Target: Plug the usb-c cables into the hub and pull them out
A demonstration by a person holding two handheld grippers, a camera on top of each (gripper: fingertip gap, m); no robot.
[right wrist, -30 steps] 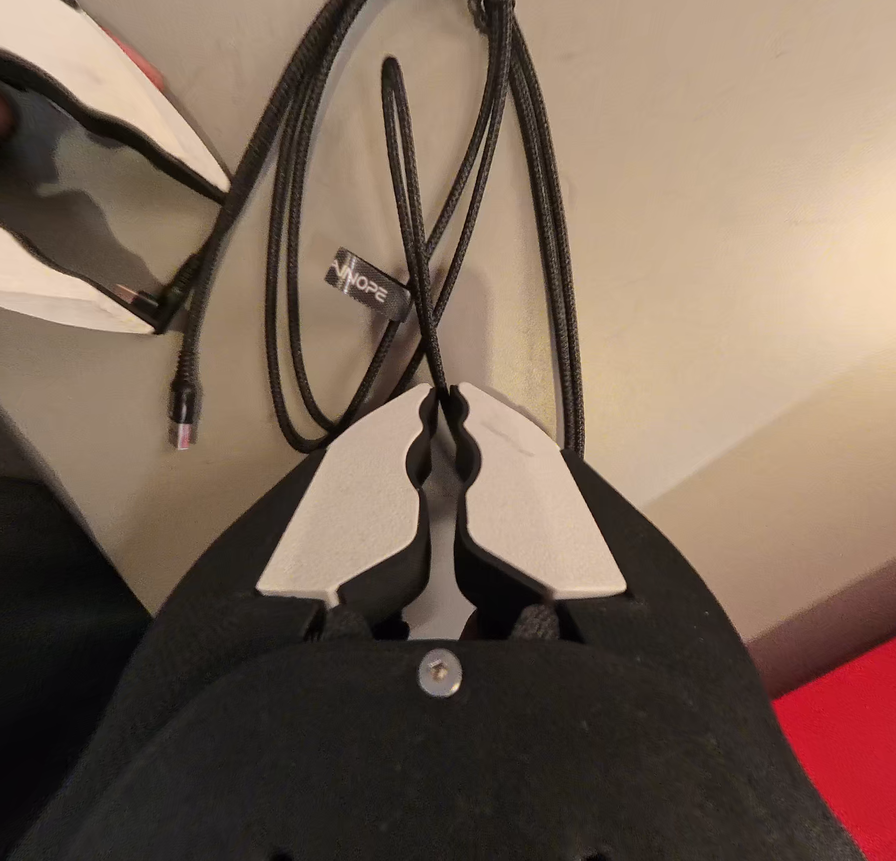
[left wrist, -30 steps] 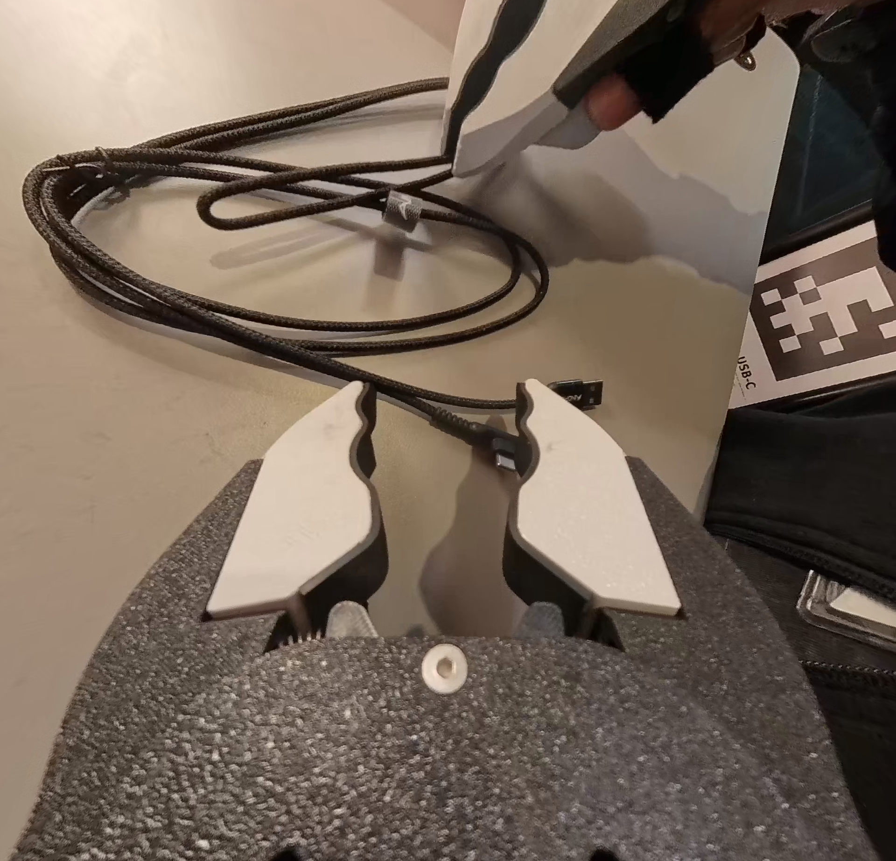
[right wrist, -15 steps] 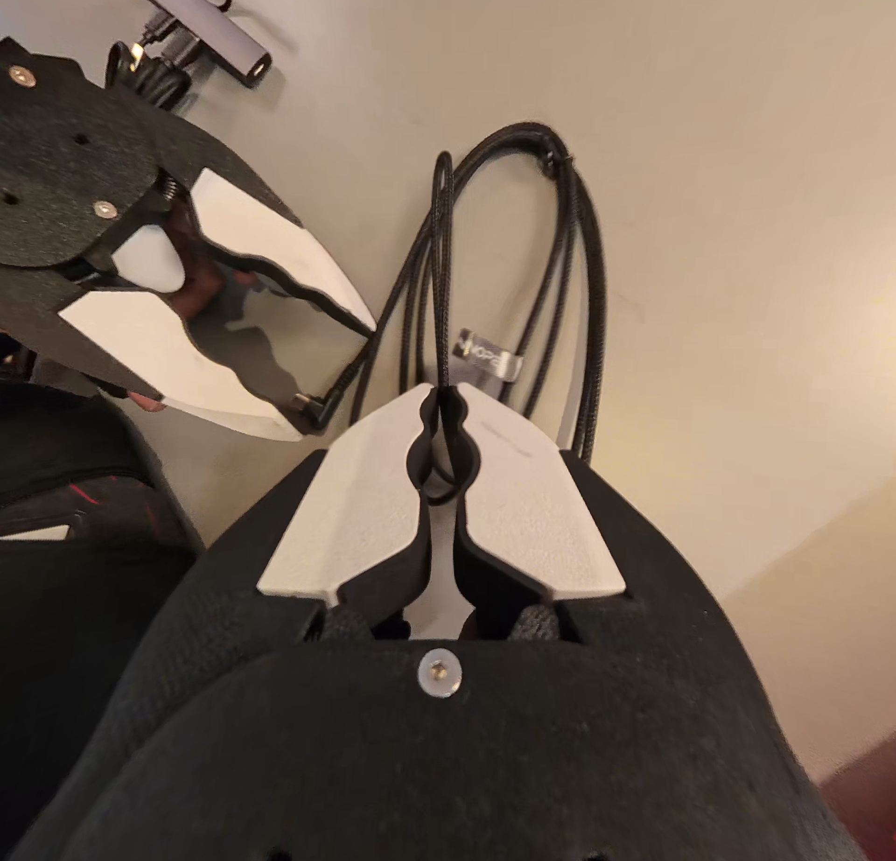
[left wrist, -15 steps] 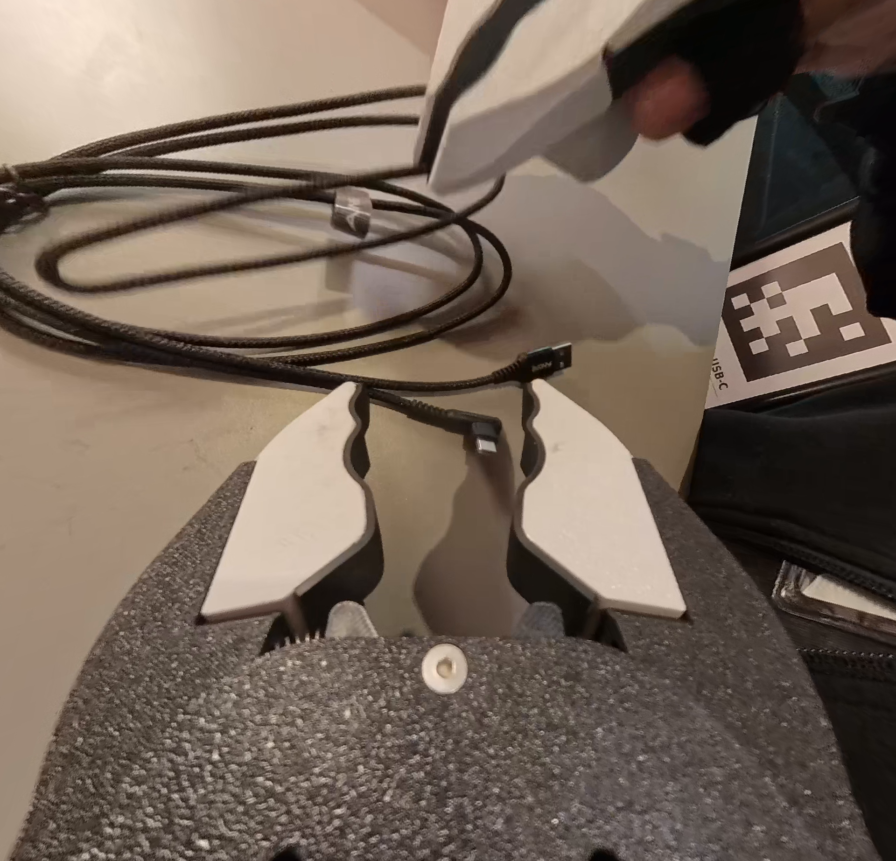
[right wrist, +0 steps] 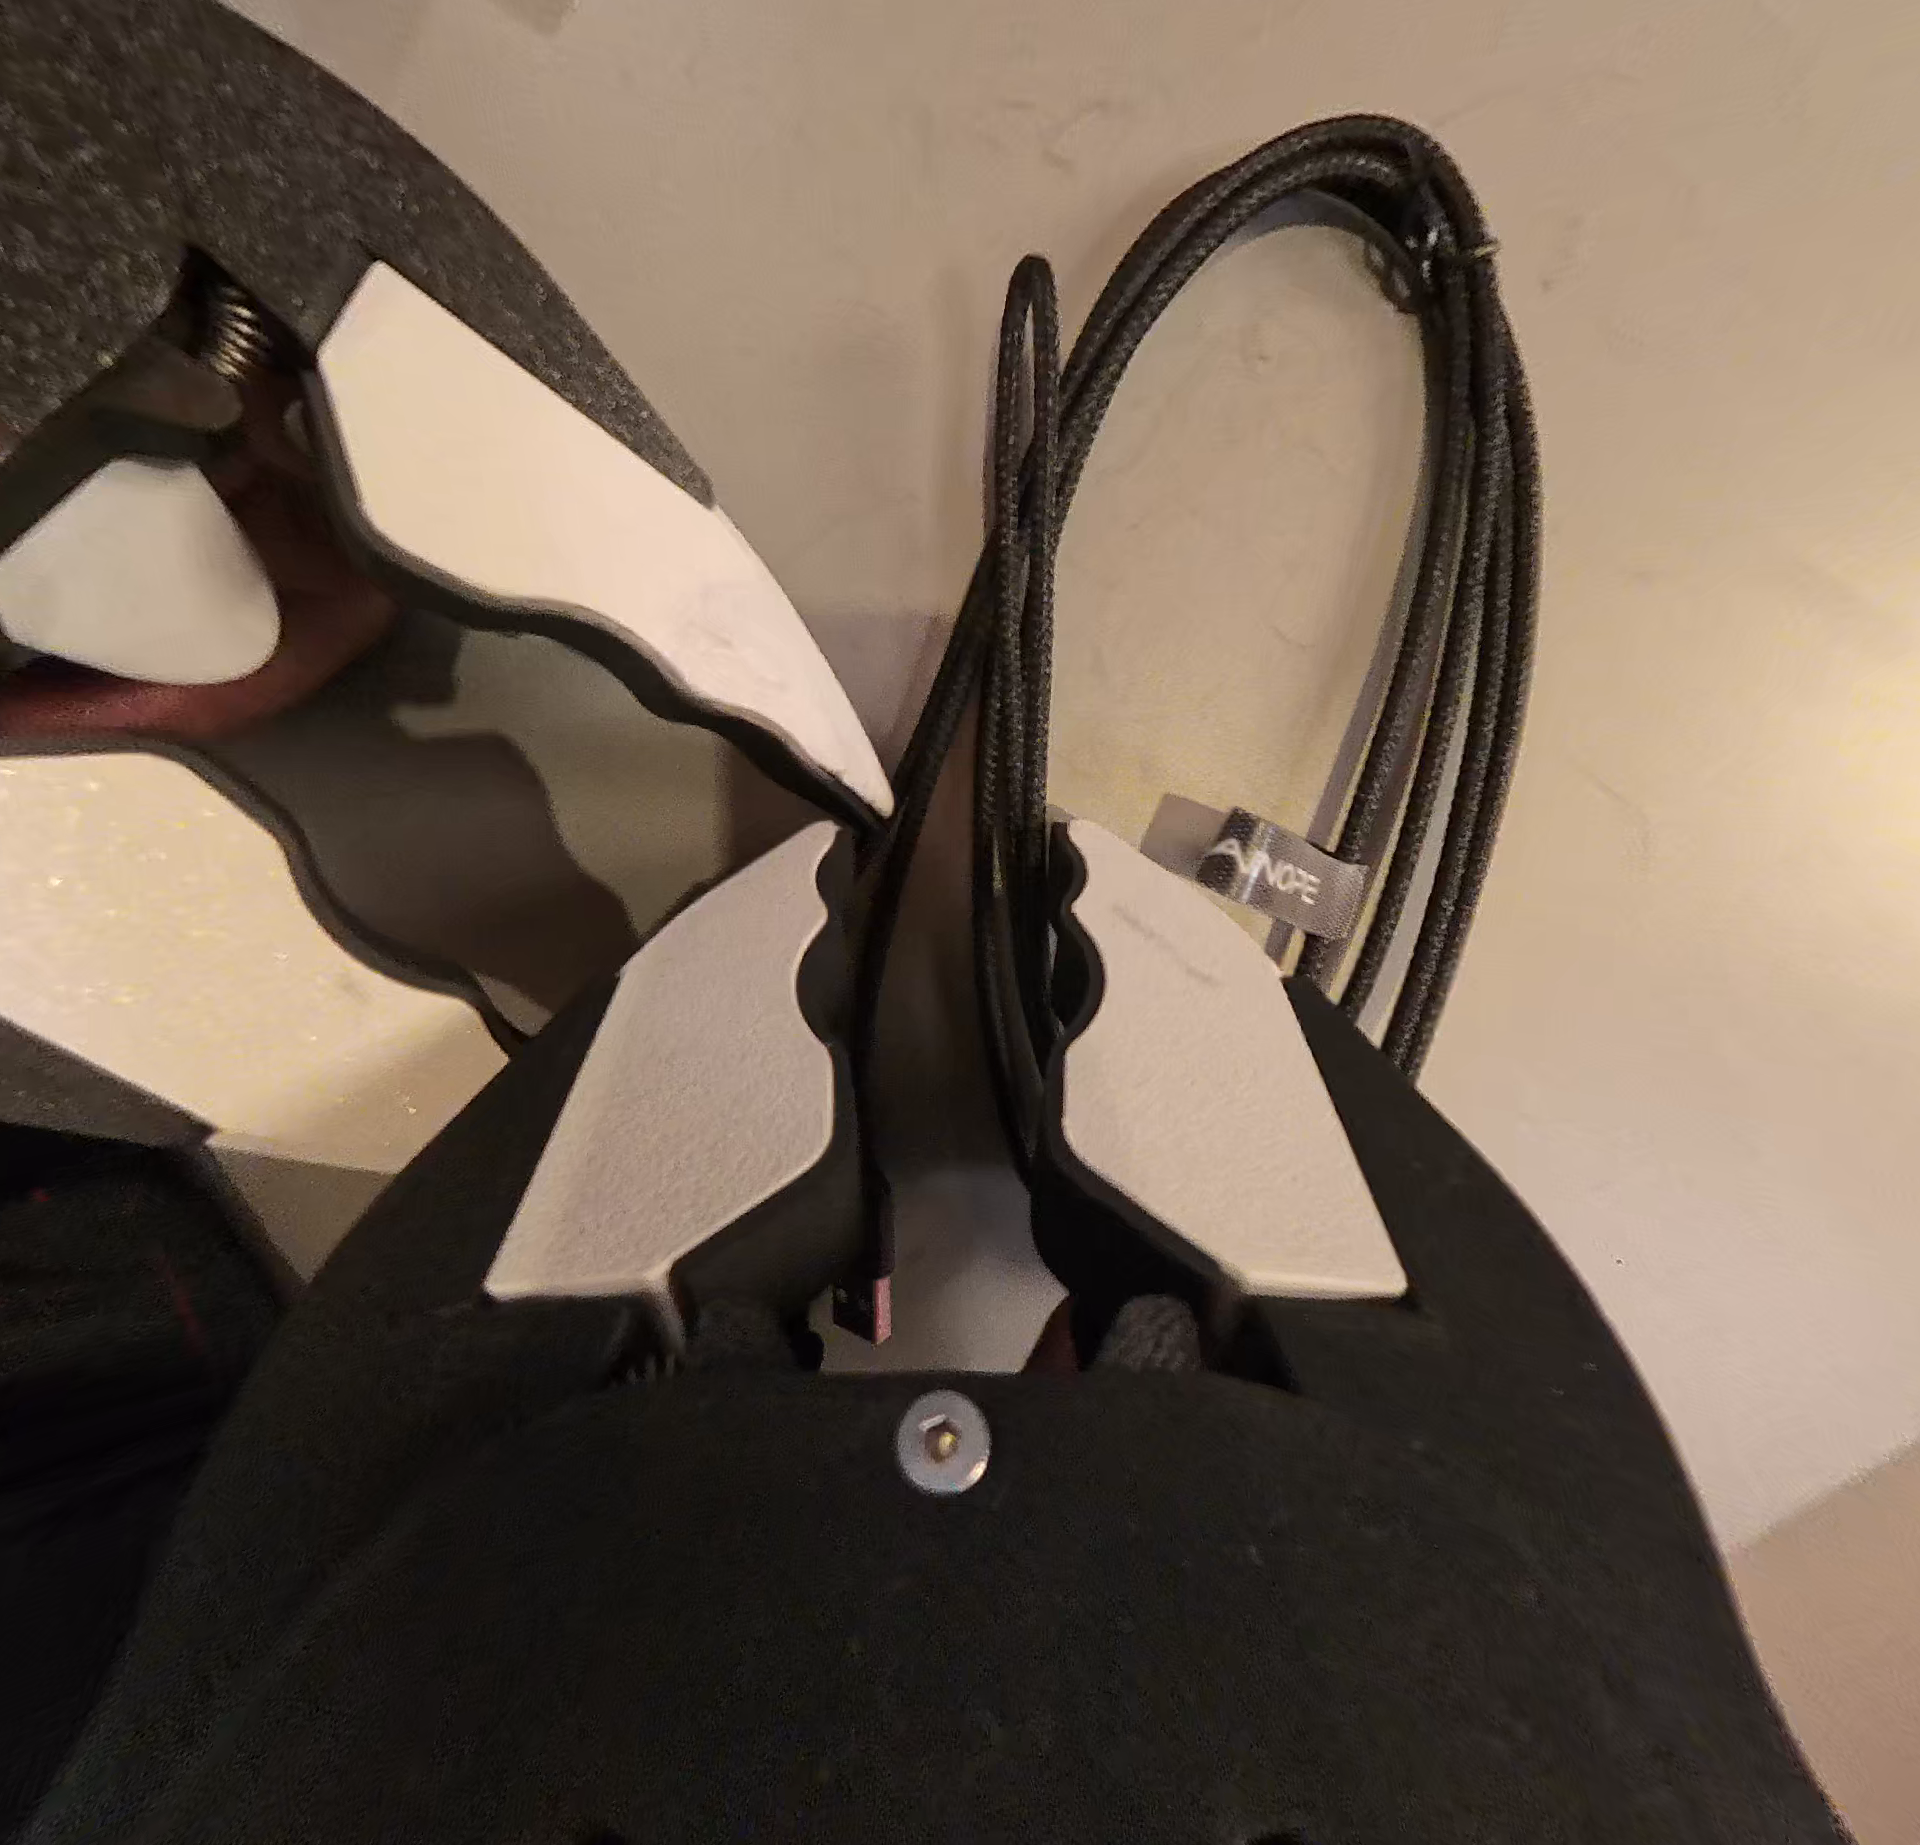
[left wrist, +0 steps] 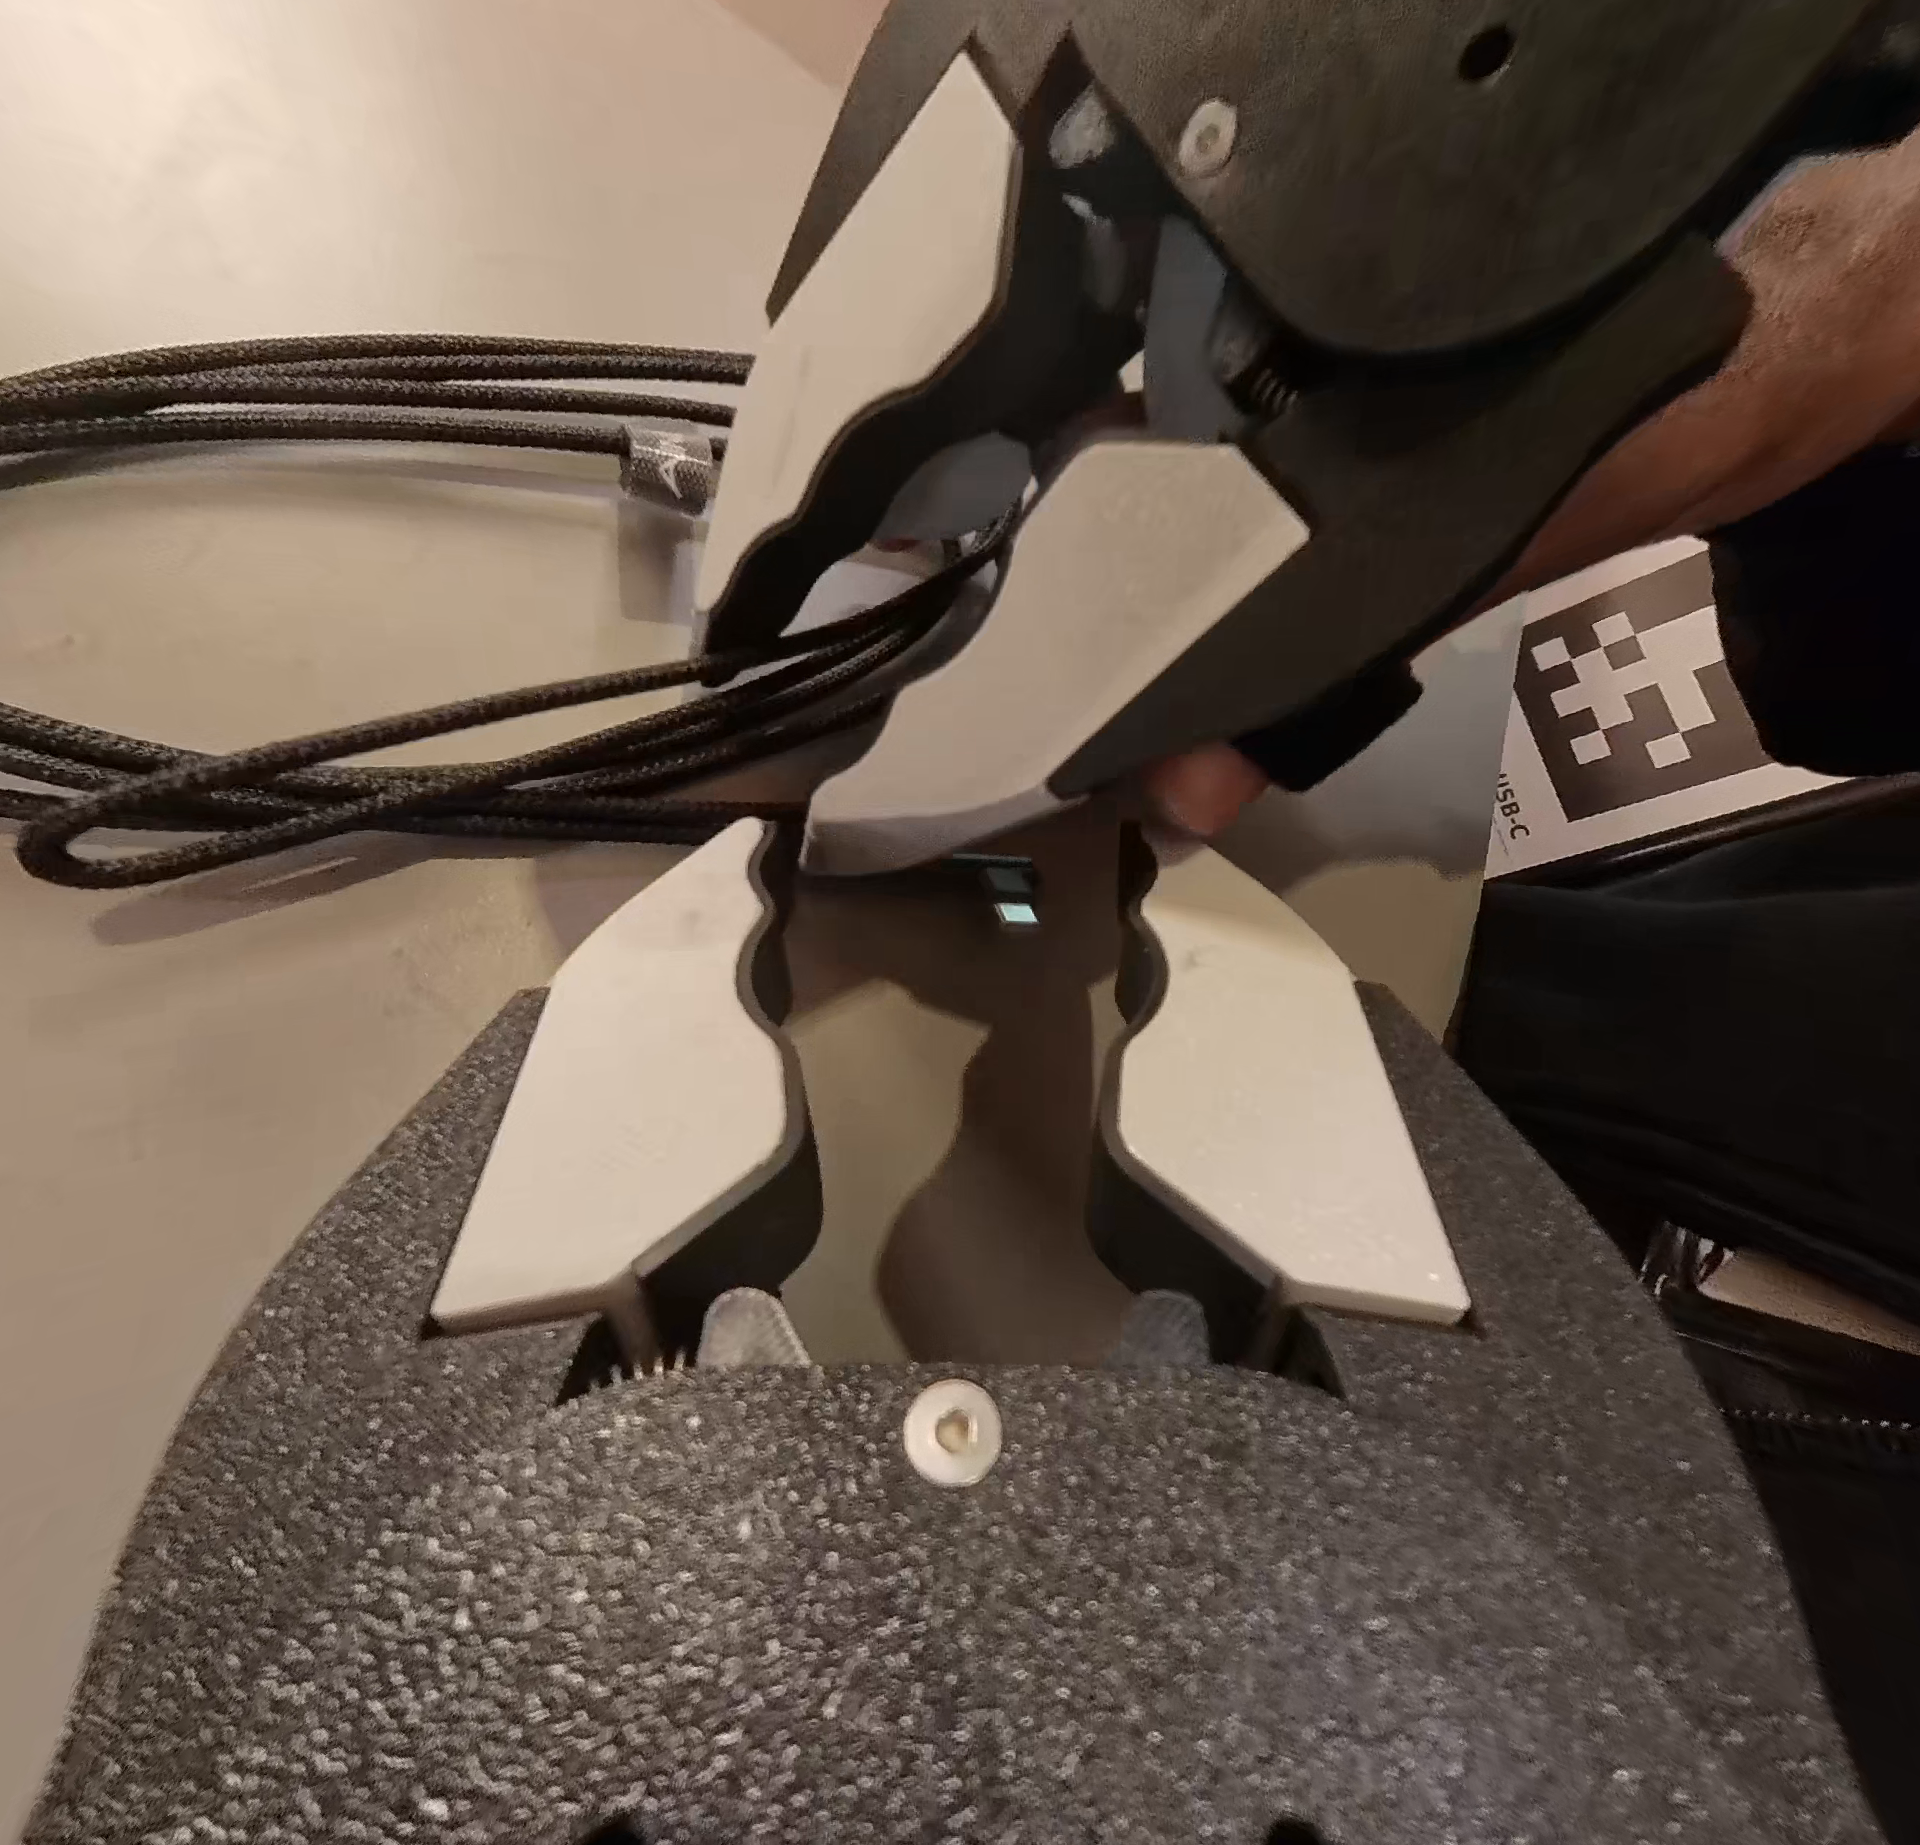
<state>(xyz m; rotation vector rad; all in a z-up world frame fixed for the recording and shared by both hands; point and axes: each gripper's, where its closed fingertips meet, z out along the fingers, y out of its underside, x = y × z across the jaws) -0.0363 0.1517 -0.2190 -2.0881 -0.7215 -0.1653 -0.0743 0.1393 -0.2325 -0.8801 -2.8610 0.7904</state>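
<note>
A black braided USB-C cable bundle [left wrist: 364, 756] lies coiled on the beige table [left wrist: 260, 185]; it also shows in the right wrist view [right wrist: 1455, 548]. My right gripper [right wrist: 951, 839] is open, with several cable strands running loosely between its fingers and a straight plug [right wrist: 868, 1296] deep in the gap. In the left wrist view the right gripper [left wrist: 790, 715] hangs just above my left fingertips. My left gripper [left wrist: 948, 850] is open and empty. An angled plug [left wrist: 1013, 896] sits between its tips, partly hidden under the right gripper's finger. The hub is out of view.
A white card with a black square pattern [left wrist: 1621, 694] lies at the table's right edge above dark fabric [left wrist: 1662, 1016]. A grey strap tag [right wrist: 1278, 881] is on the cable. A person's hand [left wrist: 1766, 341] holds the right gripper. The left gripper [right wrist: 644, 860] crowds the right wrist view's left.
My right gripper has opened and moved close over my left gripper's tips, with the cable strands now loose between its fingers. The cable was dragged along. My left gripper stayed open.
</note>
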